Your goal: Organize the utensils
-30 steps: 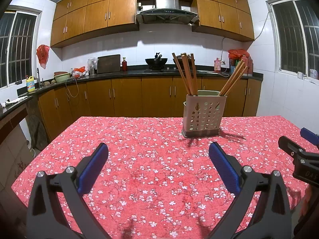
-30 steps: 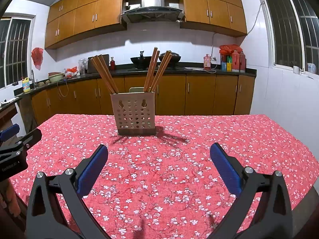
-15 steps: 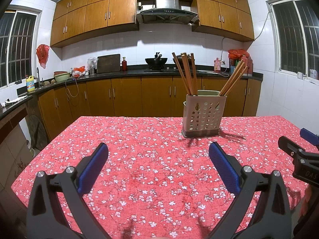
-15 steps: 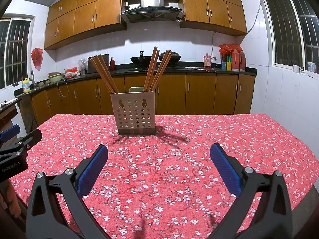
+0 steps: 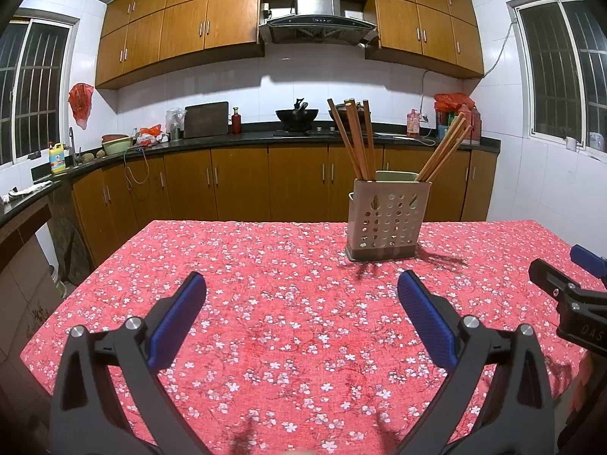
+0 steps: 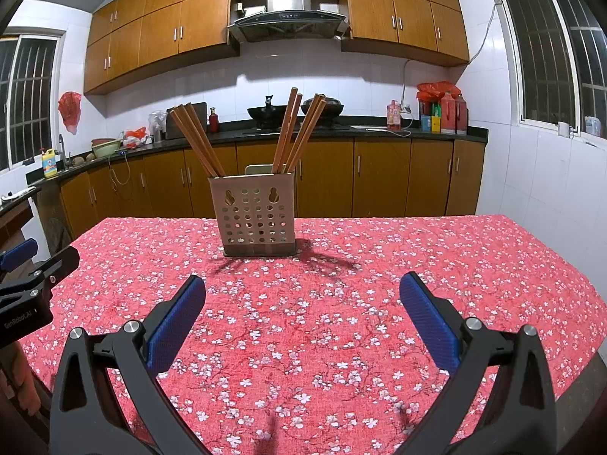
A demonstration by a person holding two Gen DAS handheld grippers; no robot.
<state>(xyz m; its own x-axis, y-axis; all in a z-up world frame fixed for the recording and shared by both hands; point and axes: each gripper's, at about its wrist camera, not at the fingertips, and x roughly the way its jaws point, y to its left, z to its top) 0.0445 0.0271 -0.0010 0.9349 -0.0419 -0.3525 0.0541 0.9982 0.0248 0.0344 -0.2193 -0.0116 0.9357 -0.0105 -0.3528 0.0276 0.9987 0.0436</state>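
Observation:
A beige perforated utensil holder (image 5: pixel 387 220) stands on the red floral tablecloth (image 5: pixel 265 265), far right of centre in the left wrist view and centre-left in the right wrist view (image 6: pixel 256 214). Several wooden chopsticks (image 5: pixel 354 140) stand in it in two leaning bunches, also seen in the right wrist view (image 6: pixel 297 131). My left gripper (image 5: pixel 301 303) is open and empty above the cloth, short of the holder. My right gripper (image 6: pixel 302 303) is open and empty, also short of it. Each gripper shows at the edge of the other's view.
The table's near and side edges drop off around the cloth (image 6: pixel 550 265). Behind it run wooden cabinets and a dark counter (image 5: pixel 227 138) with a wok, bottles and bowls. Windows are on both side walls.

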